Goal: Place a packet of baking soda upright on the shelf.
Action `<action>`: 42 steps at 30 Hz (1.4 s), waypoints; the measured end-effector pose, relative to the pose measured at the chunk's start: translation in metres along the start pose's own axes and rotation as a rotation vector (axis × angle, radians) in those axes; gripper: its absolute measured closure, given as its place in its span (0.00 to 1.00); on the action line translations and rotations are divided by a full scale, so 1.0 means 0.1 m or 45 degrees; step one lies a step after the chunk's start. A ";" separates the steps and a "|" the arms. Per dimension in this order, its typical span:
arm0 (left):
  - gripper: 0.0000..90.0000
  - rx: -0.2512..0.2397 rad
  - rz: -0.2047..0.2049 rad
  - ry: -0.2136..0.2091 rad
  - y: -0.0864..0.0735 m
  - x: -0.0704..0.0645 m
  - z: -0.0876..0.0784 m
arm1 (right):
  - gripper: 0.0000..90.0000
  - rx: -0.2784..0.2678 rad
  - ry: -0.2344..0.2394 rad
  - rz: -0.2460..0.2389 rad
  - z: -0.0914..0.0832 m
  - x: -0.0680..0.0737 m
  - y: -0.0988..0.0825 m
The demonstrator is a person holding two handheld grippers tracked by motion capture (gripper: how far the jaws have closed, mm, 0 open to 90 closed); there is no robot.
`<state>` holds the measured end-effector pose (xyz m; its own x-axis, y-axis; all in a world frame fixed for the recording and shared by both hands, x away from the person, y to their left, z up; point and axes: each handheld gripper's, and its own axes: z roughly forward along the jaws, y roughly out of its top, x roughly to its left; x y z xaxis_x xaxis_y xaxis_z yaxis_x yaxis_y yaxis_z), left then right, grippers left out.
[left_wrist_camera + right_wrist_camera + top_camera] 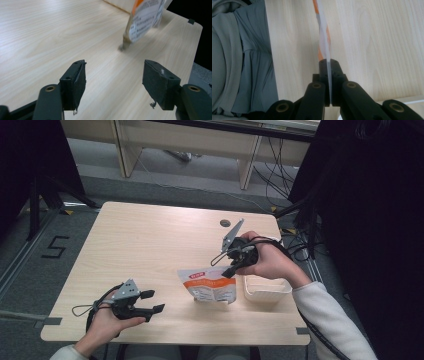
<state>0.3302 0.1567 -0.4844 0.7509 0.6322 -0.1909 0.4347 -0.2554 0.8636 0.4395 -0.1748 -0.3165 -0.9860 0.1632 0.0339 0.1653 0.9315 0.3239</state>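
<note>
looks like a lab or recording room: taped number five (54, 247) on grey carpet (30, 285), loose cables (272, 175), tripod legs (42, 195), one plain wooden counter (150, 235).

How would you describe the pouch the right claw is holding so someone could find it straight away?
Start at the light wooden table and look to its near right part, just left of the white tray. There a flat pouch hangs from the shut right claw, which pinches its top edge. Unlike the plain tray, it is orange and white with printed text.
</note>
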 end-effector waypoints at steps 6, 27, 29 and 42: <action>0.38 -0.016 -0.043 0.022 -0.06 -0.03 -0.10 | 1.00 0.020 -0.012 0.039 -0.06 -0.04 -0.03; 0.38 -0.022 -0.092 0.012 -0.07 0.01 -0.06 | 1.00 0.031 -0.042 0.064 -0.36 -0.12 0.05; 0.38 -0.025 -0.086 0.008 -0.07 0.02 -0.06 | 1.00 0.024 -0.054 0.054 -0.38 -0.13 0.05; 0.37 -0.019 -0.100 0.009 -0.08 0.02 -0.05 | 1.00 -0.003 -0.078 0.069 -0.55 -0.16 0.02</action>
<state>0.3260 0.1639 -0.4890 0.7110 0.6552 -0.2552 0.4849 -0.1941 0.8527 0.4548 -0.1935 -0.2641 -0.9725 0.2328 -0.0063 0.2181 0.9201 0.3252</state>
